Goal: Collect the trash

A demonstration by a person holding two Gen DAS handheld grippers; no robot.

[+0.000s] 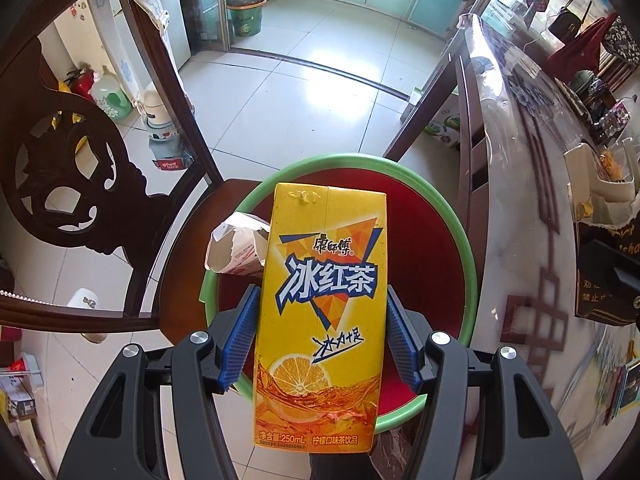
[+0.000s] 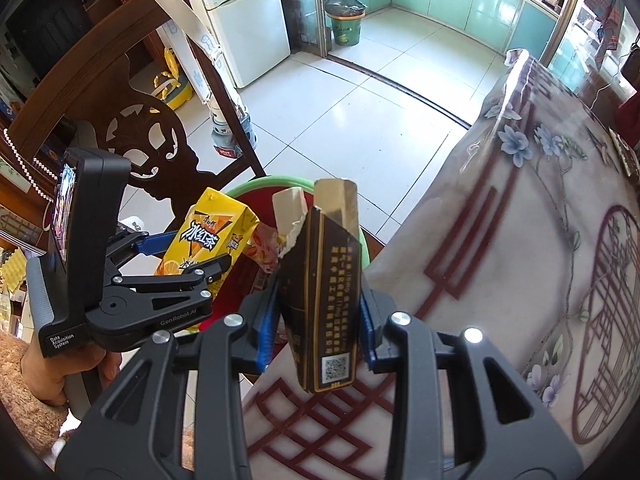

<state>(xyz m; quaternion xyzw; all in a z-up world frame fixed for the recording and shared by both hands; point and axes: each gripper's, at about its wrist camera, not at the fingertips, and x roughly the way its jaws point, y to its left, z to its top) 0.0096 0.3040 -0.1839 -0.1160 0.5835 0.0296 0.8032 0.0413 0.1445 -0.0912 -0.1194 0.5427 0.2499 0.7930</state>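
Yellow iced-tea carton (image 1: 320,312), printed with a lemon slice, sits upright between the blue pads of the left gripper (image 1: 322,334); both pads press its narrow sides, so the jaws stand part-way apart, closed on the carton. Directly beneath it, left wrist view: a basin (image 1: 466,232) with green rim and red interior, resting on the seat of a dark carved wooden chair (image 1: 72,168). A torn white paper box (image 1: 236,246) lies inside the basin at about 10 o'clock from the carton, leaning on the rim. Right gripper (image 2: 320,320) is closed nearly to its narrowest on a dark brown cigarette pack (image 2: 324,296), torn open at the top with gold lining showing; pads touch both sides of it. In the right wrist view this pack hangs above the table edge, with the basin rim (image 2: 256,184) just behind it toward 11 o'clock, and the left gripper (image 2: 188,260) with its carton at 9 o'clock. A hand (image 2: 52,372) grasps that gripper's handle. Table (image 2: 520,240) carries a floral cover under clear plastic, at 3 o'clock. A green waste bin (image 1: 244,12) stands far off at 12 o'clock on the tiled floor
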